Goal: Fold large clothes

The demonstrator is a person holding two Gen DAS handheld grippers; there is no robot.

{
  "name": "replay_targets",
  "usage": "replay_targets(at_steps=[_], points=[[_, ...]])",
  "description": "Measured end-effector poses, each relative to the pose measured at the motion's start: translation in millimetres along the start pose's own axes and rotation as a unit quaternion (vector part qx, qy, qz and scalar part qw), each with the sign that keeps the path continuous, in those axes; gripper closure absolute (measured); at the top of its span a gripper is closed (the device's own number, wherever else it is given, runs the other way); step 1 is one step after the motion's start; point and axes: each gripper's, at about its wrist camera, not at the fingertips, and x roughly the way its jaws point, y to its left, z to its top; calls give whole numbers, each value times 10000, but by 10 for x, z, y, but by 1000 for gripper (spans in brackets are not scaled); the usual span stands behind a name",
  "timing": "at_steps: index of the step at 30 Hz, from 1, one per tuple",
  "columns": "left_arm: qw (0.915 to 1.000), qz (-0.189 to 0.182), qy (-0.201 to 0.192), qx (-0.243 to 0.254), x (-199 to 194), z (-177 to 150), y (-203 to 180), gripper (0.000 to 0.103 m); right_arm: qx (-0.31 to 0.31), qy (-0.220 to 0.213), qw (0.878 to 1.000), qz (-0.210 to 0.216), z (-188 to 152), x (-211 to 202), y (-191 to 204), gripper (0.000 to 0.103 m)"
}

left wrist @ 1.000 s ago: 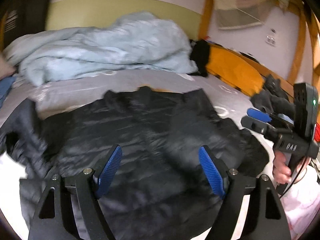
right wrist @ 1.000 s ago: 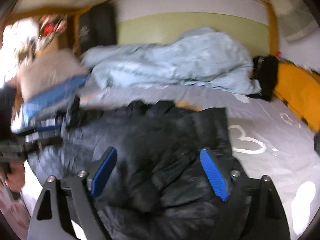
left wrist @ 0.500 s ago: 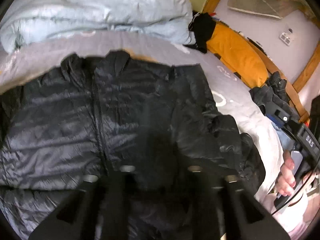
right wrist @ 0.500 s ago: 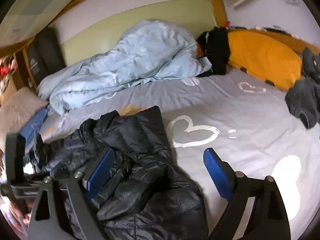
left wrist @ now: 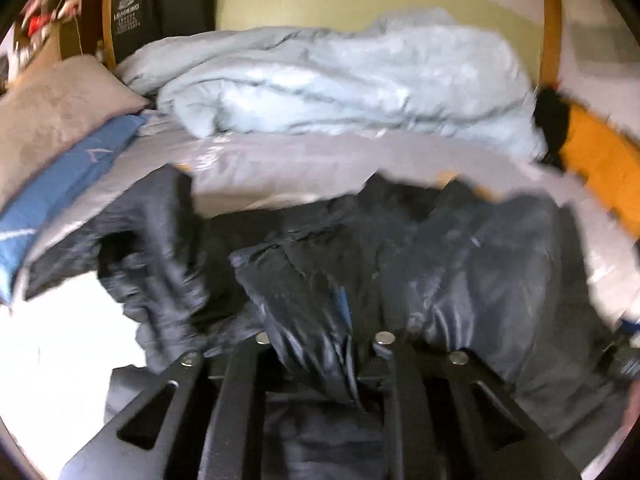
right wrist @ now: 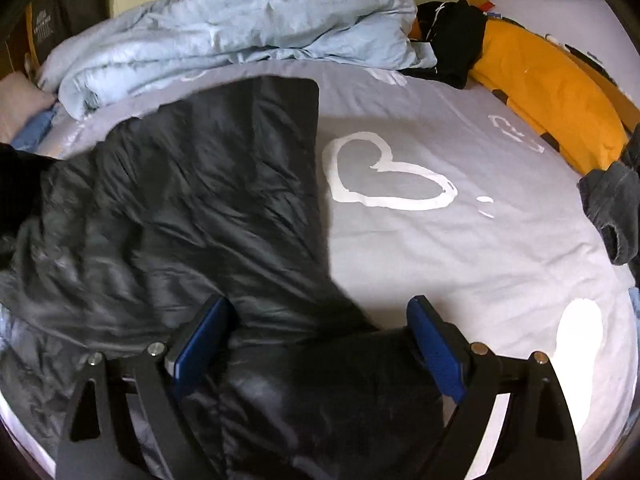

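A large black puffer jacket (right wrist: 180,200) lies on the grey bed sheet (right wrist: 460,240). In the left wrist view the jacket (left wrist: 480,260) is bunched, one sleeve raised at the left. My left gripper (left wrist: 324,344) is shut on a fold of the jacket fabric, which hides most of its blue pads. My right gripper (right wrist: 316,344) is open above the jacket's near right edge. A dark fold of the jacket lies between its blue pads (right wrist: 436,348); whether they touch it I cannot tell.
A light blue duvet (right wrist: 240,28) is heaped at the head of the bed. An orange cushion (right wrist: 552,92) and dark clothes (right wrist: 612,208) line the right side. A grey pillow (left wrist: 52,120) and a blue one (left wrist: 68,184) lie at the left.
My left gripper has closed on the jacket fabric and lifted it, swinging left. My right gripper has moved lower over the jacket's right edge and stays open.
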Motion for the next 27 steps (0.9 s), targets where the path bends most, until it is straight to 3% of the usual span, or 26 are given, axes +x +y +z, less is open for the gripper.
replay_targets(at_steps=[2, 4, 5, 7, 9, 13, 16, 18, 20, 22, 25, 27], points=[[9994, 168, 223, 183, 65, -118, 11, 78, -27, 76, 10000, 8, -7, 36, 2, 13], [9990, 209, 286, 283, 68, -193, 32, 58, -118, 130, 9998, -93, 2, 84, 16, 13], [9991, 267, 171, 296, 28, -235, 52, 51, -114, 159, 9997, -162, 3, 121, 9, 13], [9989, 262, -233, 300, -138, -279, 126, 26, -47, 242, 9995, -217, 24, 174, -13, 13], [9982, 156, -506, 290, -296, -286, 196, 24, 60, 268, 9993, -255, 32, 185, -42, 13], [9985, 58, -518, 188, -415, -190, 396, 21, 272, -37, 9996, -96, 65, 30, -138, 13], [9992, -67, -381, 70, -321, -83, 530, 21, 256, -430, 9981, 372, 127, -188, -125, 13], [9987, -479, -66, 148, -142, 11, 524, 21, 162, -564, 9945, 870, 160, -317, -67, 13], [9940, -1008, 302, 287, 55, 77, 461, 21, -185, -273, 9862, 1621, 197, -340, 108, 13], [9904, -1211, 541, 383, 261, 155, 369, 22, -503, -106, 9829, 1766, 215, -311, 300, 13], [9865, -1067, 919, 837, 521, 234, 194, 22, -675, 309, 9884, 1328, 290, -79, 532, 13], [9855, -575, 1186, 1069, 712, 246, 125, 22, -741, 659, 9865, 1303, 354, 151, 663, 13]])
